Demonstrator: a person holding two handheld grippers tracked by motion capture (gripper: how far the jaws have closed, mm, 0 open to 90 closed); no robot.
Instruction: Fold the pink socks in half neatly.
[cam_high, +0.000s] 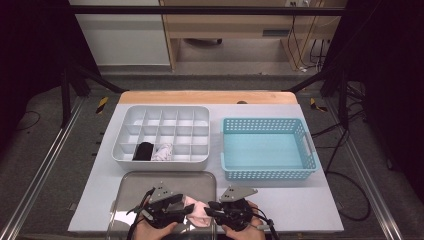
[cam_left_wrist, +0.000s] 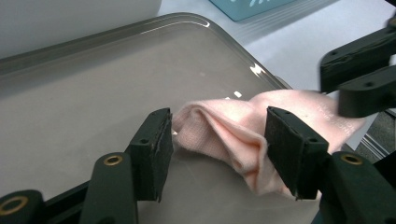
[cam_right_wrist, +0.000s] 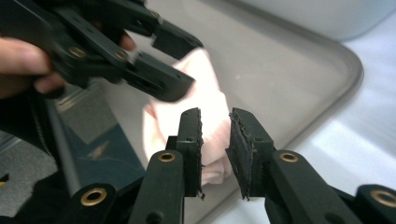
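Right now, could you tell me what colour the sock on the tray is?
Pale pink sock, clearest in the left gripper view.

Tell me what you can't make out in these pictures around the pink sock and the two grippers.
- Pink sock: in the high view, both grippers cover its ends.
- Right gripper: in its own view, whether its fingers press the sock is unclear; the gap looks empty.
- Metal tray: its near edge is cut off at the bottom of the high view.
- Left gripper: its right finger hides the sock's lower end.
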